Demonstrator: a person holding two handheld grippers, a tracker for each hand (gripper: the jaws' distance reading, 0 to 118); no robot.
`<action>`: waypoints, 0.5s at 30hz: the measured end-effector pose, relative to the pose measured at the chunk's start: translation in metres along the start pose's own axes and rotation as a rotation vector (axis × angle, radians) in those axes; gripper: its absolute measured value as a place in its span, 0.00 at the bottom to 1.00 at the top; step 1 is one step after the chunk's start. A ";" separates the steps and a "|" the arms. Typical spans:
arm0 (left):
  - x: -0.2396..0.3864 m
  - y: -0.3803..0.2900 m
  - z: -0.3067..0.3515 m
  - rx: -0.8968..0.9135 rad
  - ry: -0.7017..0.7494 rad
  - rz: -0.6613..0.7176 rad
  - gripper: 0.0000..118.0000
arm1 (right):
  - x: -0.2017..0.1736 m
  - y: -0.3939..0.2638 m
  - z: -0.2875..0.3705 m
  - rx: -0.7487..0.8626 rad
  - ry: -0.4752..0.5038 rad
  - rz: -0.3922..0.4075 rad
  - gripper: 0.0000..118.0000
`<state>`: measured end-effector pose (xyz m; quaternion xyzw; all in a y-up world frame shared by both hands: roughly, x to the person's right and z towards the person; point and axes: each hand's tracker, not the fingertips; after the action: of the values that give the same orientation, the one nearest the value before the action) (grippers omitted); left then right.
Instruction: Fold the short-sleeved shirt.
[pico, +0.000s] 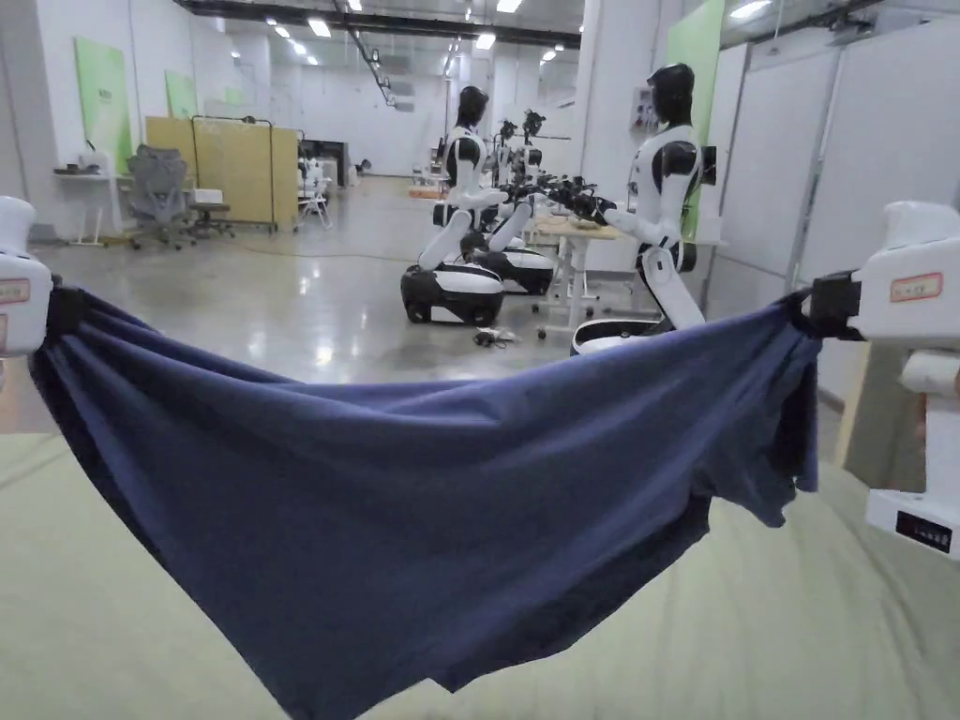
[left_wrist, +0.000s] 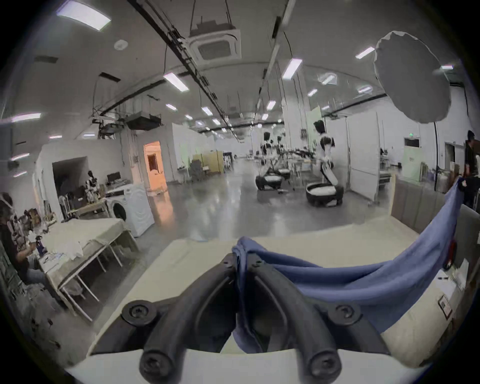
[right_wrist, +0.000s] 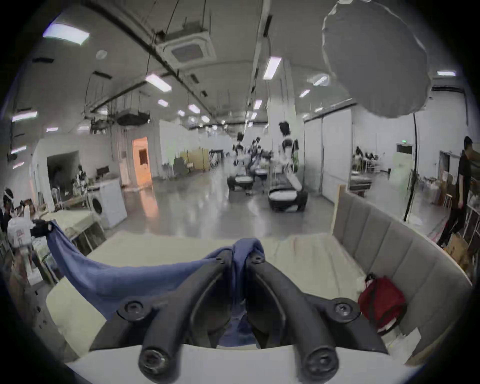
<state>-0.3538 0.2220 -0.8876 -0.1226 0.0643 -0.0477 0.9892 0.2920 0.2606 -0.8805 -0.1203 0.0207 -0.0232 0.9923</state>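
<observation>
Holding the blue shirt (pico: 412, 487) up between us, left gripper (left_wrist: 240, 259) and right gripper (right_wrist: 237, 256) each have their fingers clamped on a bunched top corner. It sags in the middle, its lower edge hanging over the pale bed (pico: 797, 619). A red bag (right_wrist: 381, 301) sits against the headboard (right_wrist: 389, 241).

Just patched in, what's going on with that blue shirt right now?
A person holds the blue shirt stretched in the air between two handheld grippers. The left gripper and the right gripper are each clamped on a bunched bit of cloth. The middle sags toward the pale work surface. No fold is made yet.
</observation>
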 end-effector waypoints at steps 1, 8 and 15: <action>0.000 0.011 -0.006 0.006 0.000 0.002 0.02 | 0.003 0.013 -0.002 0.023 -0.016 -0.005 0.11; 0.020 0.045 -0.048 0.033 -0.025 0.023 0.02 | 0.006 0.046 -0.030 0.053 -0.080 -0.016 0.11; 0.047 -0.024 -0.112 -0.043 -0.022 0.031 0.02 | 0.020 -0.030 -0.100 -0.041 -0.124 -0.050 0.12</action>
<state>-0.3249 0.1672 -0.9943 -0.1434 0.0565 -0.0296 0.9876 0.3061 0.2068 -0.9710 -0.1421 -0.0436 -0.0399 0.9881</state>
